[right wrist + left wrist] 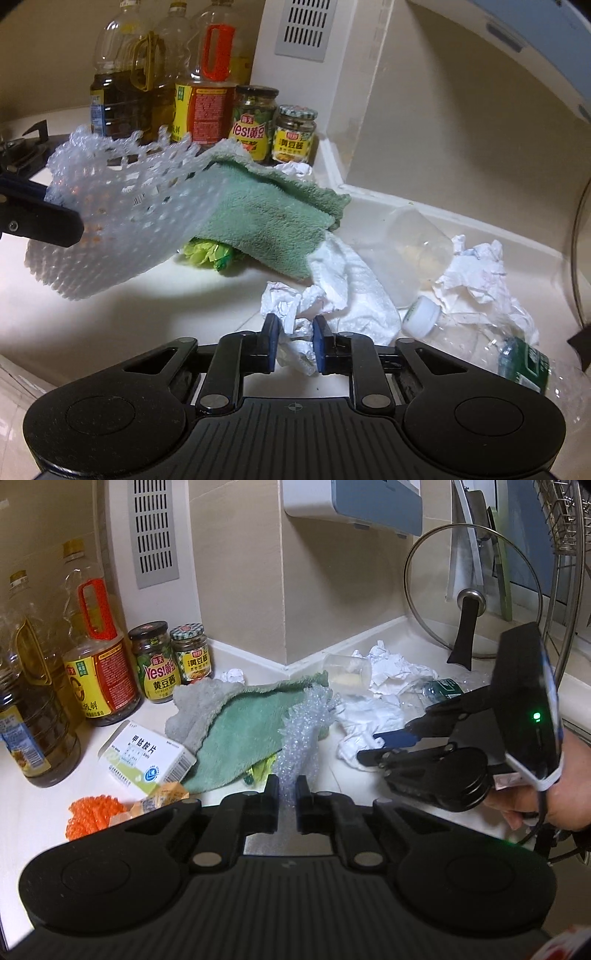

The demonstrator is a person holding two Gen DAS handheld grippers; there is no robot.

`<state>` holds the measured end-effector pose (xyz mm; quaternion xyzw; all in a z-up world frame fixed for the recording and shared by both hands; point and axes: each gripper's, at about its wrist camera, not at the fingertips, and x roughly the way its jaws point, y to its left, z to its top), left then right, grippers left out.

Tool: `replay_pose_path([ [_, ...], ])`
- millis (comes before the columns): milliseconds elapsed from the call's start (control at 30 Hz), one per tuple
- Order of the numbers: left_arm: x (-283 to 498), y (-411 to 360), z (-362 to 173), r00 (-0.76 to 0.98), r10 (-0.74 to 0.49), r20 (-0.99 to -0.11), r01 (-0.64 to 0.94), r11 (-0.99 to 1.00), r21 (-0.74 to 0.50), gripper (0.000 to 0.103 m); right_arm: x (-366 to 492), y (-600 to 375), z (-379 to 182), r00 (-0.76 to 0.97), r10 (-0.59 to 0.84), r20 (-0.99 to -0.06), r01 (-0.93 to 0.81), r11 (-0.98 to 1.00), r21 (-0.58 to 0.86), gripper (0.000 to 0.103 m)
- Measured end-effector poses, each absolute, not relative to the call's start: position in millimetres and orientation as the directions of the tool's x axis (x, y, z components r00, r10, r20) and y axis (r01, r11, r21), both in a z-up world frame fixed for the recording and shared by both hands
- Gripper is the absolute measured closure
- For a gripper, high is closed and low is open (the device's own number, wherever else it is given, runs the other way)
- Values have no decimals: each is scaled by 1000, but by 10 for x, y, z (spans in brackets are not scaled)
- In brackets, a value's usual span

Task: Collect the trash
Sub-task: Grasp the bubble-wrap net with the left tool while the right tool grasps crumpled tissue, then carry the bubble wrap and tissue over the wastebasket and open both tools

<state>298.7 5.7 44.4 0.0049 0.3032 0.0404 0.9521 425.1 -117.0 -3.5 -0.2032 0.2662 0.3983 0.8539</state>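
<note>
On the counter [110,314], corner zone | left gripper [287,805]: clamped on foam net [299,734], long axis 12–6 o'clock, lifted | right gripper [294,347]: pads pinch paper wad [291,314] at 12 o'clock | bottle [480,339] at 3 o'clock, right hand nearer.

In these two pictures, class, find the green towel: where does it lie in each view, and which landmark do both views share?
Left wrist view: the green towel lies at centre, just left of the foam netting held in the left claw.
Right wrist view: it lies above centre, partly behind the netting, with crumpled paper below it.
Shared landmark: the two sauce jars behind the towel.
</note>
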Motion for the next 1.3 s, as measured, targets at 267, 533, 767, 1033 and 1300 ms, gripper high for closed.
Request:
replay_pose_path([
  [267,2696,-9,470,808,33,-588,-36,999,6,96,3926,-1442,241,533,592,-604,-763,646,-41,85],
  [533,2299,-41,380,782,-34,-623,0,999,-54,96,3279,-1618,430,499,619,-607,-770,638,17,85],
  [767,1977,-47,230,746,-65,-663,26,997,-69,96,2757,-1613,412,440,626,-644,-802,596,32,85],
  [1033,1749,-3,-25,706,-89,-703,13,994,-113,96,2331,-1518,131,376,601,-705,-831,556,30,85],
  [1300,1668,68,-377,643,-112,-758,-20,987,-162,96,2176,-1362,-237,309,557,-771,-847,530,43,85],
])
